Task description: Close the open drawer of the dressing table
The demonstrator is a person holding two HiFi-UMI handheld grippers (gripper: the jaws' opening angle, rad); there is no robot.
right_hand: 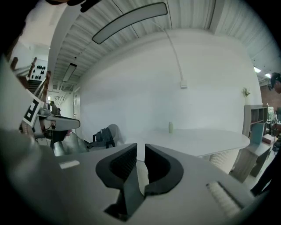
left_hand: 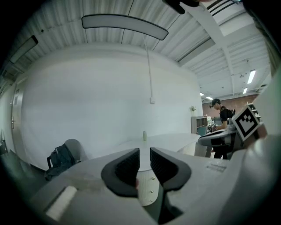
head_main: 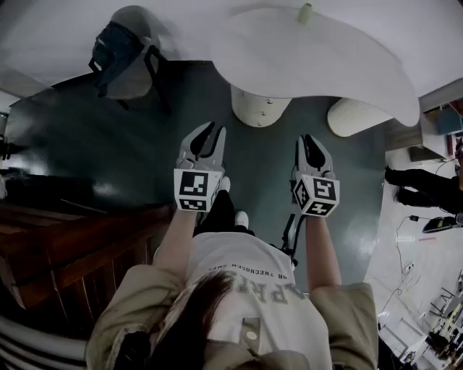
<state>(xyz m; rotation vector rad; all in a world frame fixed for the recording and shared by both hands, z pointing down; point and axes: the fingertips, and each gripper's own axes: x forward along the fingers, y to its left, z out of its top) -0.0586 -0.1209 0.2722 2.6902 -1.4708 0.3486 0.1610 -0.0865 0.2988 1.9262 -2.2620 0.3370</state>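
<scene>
Drawer unit (head_main: 259, 107) under white desk (head_main: 325, 58) sits well beyond left gripper (head_main: 206, 134) and right gripper (head_main: 312, 142); both jaws slightly apart, gripping nothing.

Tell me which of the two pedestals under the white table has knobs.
The left pedestal in the head view, nearer the chair: small knobs run down its front. The right pedestal shows only ribbing.

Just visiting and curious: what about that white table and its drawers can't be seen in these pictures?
Drawers, open or shut: head view, tabletop overhangs the pedestal; left gripper view, left claw covers most of them.
Label on the bottle: too small in every view.
</scene>
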